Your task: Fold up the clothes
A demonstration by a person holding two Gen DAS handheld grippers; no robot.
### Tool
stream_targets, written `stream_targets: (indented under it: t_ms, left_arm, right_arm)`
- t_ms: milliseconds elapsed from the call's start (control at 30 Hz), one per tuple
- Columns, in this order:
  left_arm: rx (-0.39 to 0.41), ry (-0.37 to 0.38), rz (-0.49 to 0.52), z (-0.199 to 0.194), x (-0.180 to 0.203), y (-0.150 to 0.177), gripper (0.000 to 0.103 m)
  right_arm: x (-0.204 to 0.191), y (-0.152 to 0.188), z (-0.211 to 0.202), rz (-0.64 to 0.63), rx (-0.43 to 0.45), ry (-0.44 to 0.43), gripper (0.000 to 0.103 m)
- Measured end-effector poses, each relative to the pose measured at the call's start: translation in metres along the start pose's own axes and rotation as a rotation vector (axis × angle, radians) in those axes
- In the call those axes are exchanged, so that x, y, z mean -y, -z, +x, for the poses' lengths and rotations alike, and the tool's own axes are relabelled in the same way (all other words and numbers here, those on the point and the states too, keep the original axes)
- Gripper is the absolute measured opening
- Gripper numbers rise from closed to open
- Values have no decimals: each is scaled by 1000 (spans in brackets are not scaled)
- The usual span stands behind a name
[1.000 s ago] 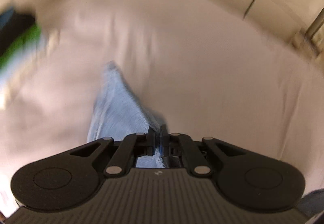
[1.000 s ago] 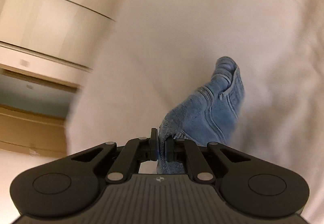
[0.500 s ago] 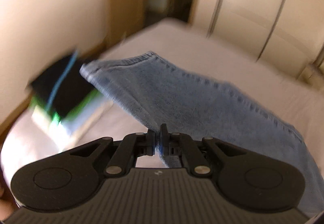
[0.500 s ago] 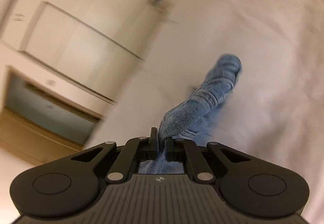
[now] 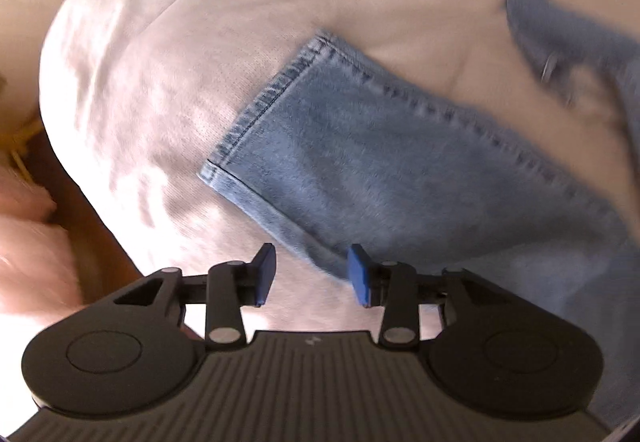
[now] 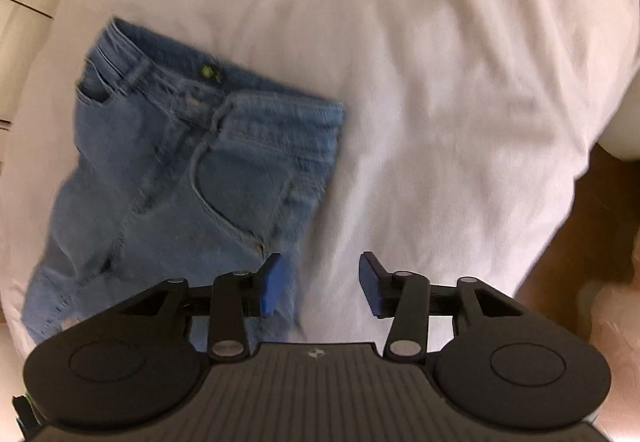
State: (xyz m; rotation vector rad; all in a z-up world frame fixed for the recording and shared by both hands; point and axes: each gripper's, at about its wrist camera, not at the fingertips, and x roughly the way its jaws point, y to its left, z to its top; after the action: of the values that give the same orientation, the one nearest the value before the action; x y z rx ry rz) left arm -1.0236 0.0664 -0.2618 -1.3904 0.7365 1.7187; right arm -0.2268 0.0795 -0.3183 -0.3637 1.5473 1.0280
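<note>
Jeans (image 5: 384,178) hem only in L view, waistband in R; both grippers (image 5: 311,274) (image 6: 320,284) opening, nothing pinched.

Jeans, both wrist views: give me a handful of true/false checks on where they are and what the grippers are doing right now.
1. The jeans lie on the white sheet. True.
2. The left gripper is clamped on the hem. False: its jaws are opening, the pads press on nothing, and the hem lies ahead of them.
3. The right gripper holds the waistband. False: its jaws are opening with only sheet between them; the jeans sit to the left of it in its view.
4. The right wrist view shows a front pocket and belt loops. True.
5. The jeans are red. False: they are blue denim.
</note>
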Motion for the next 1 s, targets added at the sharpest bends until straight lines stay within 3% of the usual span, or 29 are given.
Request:
stream_targets:
  t_ms: [167,267,333,433,467,500,533,633,867,933,1000]
  left_arm:
    - [25,105,-232,22,-31,-11,47]
    - [33,122,-348,55,-47,-24,48]
    - [31,112,-360,71,-47,-31,48]
    - [21,70,-280,85,-33,-38,43]
    - [29,59,-247,86,-30,-40,33]
    - [42,50,-212,85,-26,-41,24]
    - [53,39,-173,82,-24,-43,11]
    - [104,2,-50,68,-19,-48,5]
    - [245,-45,288,32,2,-38,6]
    - [229,-71,327,38,-1,-28,7]
    - [205,-119,361,50,-4,-19,8]
  right_arm:
    - [-2,-5,25,41,36,-72,52]
    - [2,-6,40,76,61,-97,54]
    - [3,-7,47,104,81,-118,54]
    - [4,-14,52,133,106,-136,54]
    - [1,-16,54,123,113,-132,45]
    - [-3,-19,55,99,124,-123,25]
    - [-8,-21,55,79,133,-109,15]
    - [-20,-31,36,44,174,-97,10]
    - [-37,-34,-42,-87,294,-152,8]
    - [-23,-27,-44,-101,291,-89,8]
    - [3,-21,-17,-63,204,19,9]
